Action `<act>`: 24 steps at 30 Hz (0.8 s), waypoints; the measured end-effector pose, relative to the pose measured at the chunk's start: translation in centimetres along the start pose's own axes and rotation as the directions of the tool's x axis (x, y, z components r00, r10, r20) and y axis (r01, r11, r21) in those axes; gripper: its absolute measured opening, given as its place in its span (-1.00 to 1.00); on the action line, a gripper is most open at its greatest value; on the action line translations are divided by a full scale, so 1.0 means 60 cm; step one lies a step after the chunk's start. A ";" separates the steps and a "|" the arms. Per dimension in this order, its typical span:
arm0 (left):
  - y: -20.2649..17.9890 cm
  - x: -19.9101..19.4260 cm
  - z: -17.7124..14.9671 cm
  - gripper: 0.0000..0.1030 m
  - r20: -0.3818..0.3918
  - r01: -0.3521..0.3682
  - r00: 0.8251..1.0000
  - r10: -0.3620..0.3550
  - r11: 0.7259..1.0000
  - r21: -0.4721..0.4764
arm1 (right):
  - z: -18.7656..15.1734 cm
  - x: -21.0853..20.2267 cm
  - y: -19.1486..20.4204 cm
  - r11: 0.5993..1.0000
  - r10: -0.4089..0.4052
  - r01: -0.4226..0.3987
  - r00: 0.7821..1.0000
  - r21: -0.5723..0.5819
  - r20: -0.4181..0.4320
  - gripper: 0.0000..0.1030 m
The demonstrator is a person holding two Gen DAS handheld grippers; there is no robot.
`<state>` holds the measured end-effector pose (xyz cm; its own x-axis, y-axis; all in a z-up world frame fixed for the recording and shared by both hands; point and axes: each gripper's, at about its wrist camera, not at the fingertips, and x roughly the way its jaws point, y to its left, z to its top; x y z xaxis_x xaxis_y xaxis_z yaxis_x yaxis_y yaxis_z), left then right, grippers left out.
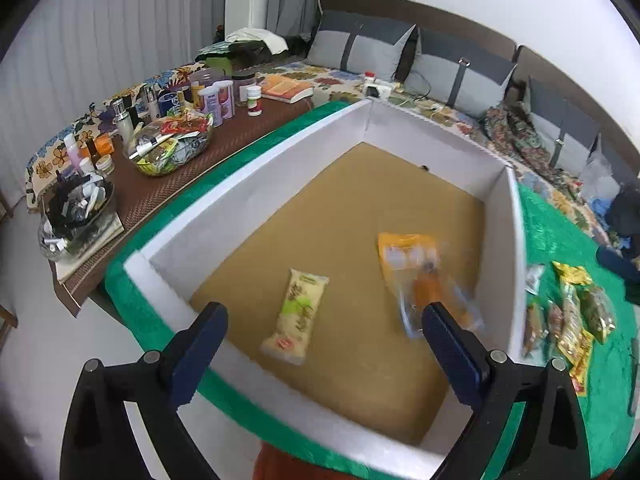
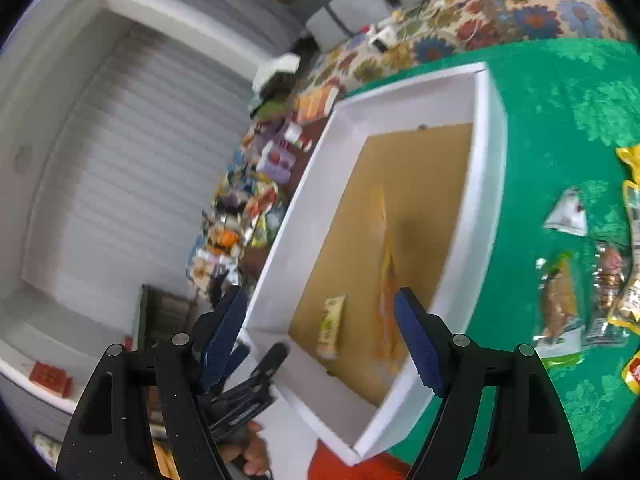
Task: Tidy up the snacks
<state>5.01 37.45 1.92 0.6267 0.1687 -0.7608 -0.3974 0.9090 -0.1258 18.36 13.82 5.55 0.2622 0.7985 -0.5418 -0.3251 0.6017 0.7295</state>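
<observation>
A white box [image 1: 432, 136] with a brown cardboard floor stands on a green cloth [image 1: 560, 216]. A cream snack packet [image 1: 296, 316] with green print lies flat inside it. To its right, a blurred orange and yellow packet [image 1: 424, 276] is also inside the box. My left gripper [image 1: 324, 316] is open over the box's near side and holds nothing. My right gripper [image 2: 320, 300] is open and empty above the box [image 2: 400, 96]; the cream packet [image 2: 331, 326] and the orange packet [image 2: 386, 280] show between its fingers. Several snack packets [image 1: 568, 308] [image 2: 560, 300] lie on the cloth right of the box.
Left of the box, a brown mat [image 1: 168, 196] holds bottles, jars and two glass bowls of sachets [image 1: 172, 148]. Behind is a floral-covered couch [image 1: 328, 80] with grey cushions and a book [image 1: 286, 89]. A hand [image 2: 248, 452] holds the other gripper at the bottom left of the right wrist view.
</observation>
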 end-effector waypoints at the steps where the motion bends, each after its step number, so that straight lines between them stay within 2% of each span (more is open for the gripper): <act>1: -0.010 -0.005 -0.009 0.88 0.000 0.010 1.000 -0.010 1.000 0.007 | -0.002 -0.012 -0.014 1.000 -0.017 0.017 1.000 -0.011 0.010 0.54; 4: -0.070 -0.027 -0.036 0.88 -0.009 0.122 0.993 -0.122 0.991 0.051 | -0.035 -0.066 -0.072 0.985 -0.157 0.160 0.986 -0.067 0.058 0.54; 6: -0.132 -0.044 -0.063 0.89 -0.023 0.225 0.974 -0.223 0.970 0.097 | -0.085 -0.124 -0.138 0.938 -0.312 0.323 0.945 -0.124 0.103 0.54; 7: -0.161 -0.049 -0.076 0.90 -0.036 0.262 0.965 -0.260 0.958 0.117 | -0.101 -0.138 -0.172 0.903 -0.388 0.403 0.914 -0.149 0.120 0.54; 9: -0.226 -0.050 -0.108 0.94 -0.085 0.341 0.940 -0.331 0.925 0.166 | -0.154 -0.188 -0.259 0.803 -0.551 0.570 0.821 -0.172 0.149 0.54; 11: -0.303 -0.033 -0.155 0.94 -0.159 0.398 0.915 -0.369 0.890 0.222 | -0.201 -0.242 -0.331 0.732 -0.648 0.666 0.745 -0.143 0.159 0.54; 13: -0.361 -0.005 -0.201 0.94 -0.213 0.400 0.912 -0.351 0.878 0.264 | -0.250 -0.309 -0.396 0.656 -0.727 0.749 0.660 -0.093 0.189 0.54; 14: -0.391 0.018 -0.230 0.94 -0.241 0.390 0.913 -0.329 0.876 0.282 | -0.254 -0.323 -0.412 0.633 -0.746 0.770 0.634 -0.082 0.203 0.54; 15: -0.407 0.039 -0.250 0.94 -0.261 0.376 0.916 -0.304 0.879 0.295 | -0.279 -0.355 -0.435 0.590 -0.776 0.805 0.587 -0.064 0.231 0.54; 16: -0.419 0.055 -0.265 0.94 -0.274 0.360 0.920 -0.281 0.882 0.304 | -0.297 -0.379 -0.453 0.562 -0.795 0.826 0.554 -0.046 0.247 0.54; 18: -0.447 0.085 -0.290 0.93 -0.284 0.326 0.929 -0.236 0.885 0.332 | -0.316 -0.407 -0.479 0.537 -0.811 0.843 0.518 -0.003 0.273 0.54; 19: -0.454 0.091 -0.294 0.93 -0.276 0.316 0.934 -0.227 0.884 0.344 | -0.326 -0.416 -0.490 0.536 -0.813 0.844 0.509 0.023 0.281 0.54; 20: -0.462 0.096 -0.296 0.93 -0.256 0.301 0.942 -0.217 0.882 0.362 | -0.325 -0.416 -0.500 0.543 -0.814 0.839 0.513 0.042 0.272 0.54; 22: -0.478 0.100 -0.299 0.93 -0.224 0.271 0.955 -0.195 0.879 0.393 | -0.319 -0.423 -0.518 0.578 -0.800 0.812 0.546 0.080 0.248 0.54; 24: -0.490 0.110 -0.298 0.95 -0.185 0.235 0.968 -0.170 0.872 0.429 | -0.316 -0.430 -0.506 0.581 -0.793 0.812 0.545 0.067 0.273 0.52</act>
<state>8.82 4.99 -10.79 0.5504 -0.0615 -0.8326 0.0880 0.9960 -0.0154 4.26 -24.79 -10.55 0.6488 -0.0462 -0.7596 0.0845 0.9964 0.0116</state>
